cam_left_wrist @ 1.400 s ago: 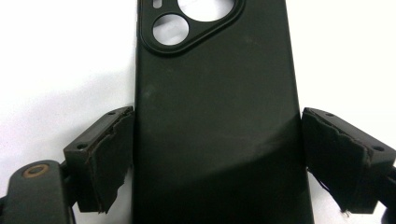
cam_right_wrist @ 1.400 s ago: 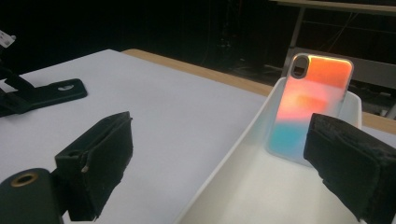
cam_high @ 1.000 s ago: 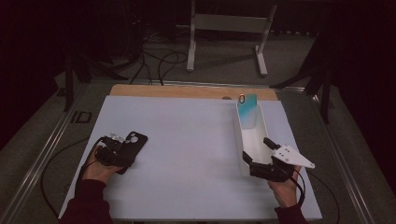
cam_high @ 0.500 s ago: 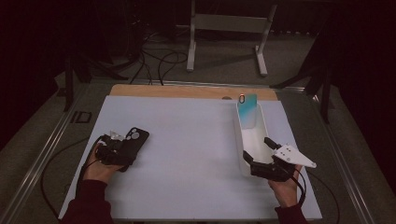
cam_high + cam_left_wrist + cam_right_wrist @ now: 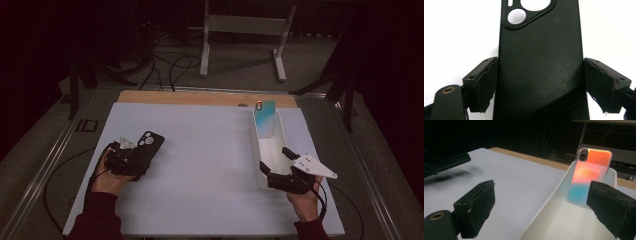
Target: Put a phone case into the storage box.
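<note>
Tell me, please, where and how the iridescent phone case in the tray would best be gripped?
Probably by its two long edges near the top. The case leans upright against the far end wall of the white tray, camera cutout uppermost, so its upper part rises clear above the rim. Come down from above: the tray's side walls crowd its lower half, and its back rests on the wall.

Matt black case [image 5: 539, 62], seemingly rubbery
</note>
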{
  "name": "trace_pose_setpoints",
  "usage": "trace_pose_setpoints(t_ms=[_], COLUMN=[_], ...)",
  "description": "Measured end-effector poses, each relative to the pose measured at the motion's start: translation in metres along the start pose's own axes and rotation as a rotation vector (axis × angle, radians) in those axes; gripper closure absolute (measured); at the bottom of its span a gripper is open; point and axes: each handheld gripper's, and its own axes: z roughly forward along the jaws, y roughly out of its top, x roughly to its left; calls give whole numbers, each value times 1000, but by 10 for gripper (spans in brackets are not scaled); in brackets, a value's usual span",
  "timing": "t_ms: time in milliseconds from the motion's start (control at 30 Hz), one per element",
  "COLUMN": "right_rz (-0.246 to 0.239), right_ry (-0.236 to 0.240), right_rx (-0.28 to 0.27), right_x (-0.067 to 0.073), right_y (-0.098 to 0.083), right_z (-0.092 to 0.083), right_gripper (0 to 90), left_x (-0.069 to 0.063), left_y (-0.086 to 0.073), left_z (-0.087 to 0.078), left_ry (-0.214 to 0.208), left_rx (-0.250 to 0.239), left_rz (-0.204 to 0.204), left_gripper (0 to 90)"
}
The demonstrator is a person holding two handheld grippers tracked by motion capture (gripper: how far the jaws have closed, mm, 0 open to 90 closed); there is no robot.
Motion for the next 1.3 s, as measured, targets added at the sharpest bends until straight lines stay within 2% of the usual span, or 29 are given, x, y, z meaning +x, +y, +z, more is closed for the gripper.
trace_pose_setpoints(t_ms=[600, 667, 1000, 1300], right_rz=[20, 25, 26, 23], right_ry=[7, 10, 10, 17], right_rx=[17, 17, 23, 18], right_x=[-2, -2, -2, -1], right_y=[0, 0, 1, 1], right_z=[2, 2, 3, 4], right_gripper=[80, 80, 77, 77], left_x=[-23, -23, -41, -55], left_y=[21, 21, 34, 43], left_z=[-10, -10, -11, -9], left_ry=[-30, -30, -63, -84], left_rx=[-107, -107, -159, -180], left_rz=[44, 44, 88, 118], left_gripper=[165, 165, 164, 164])
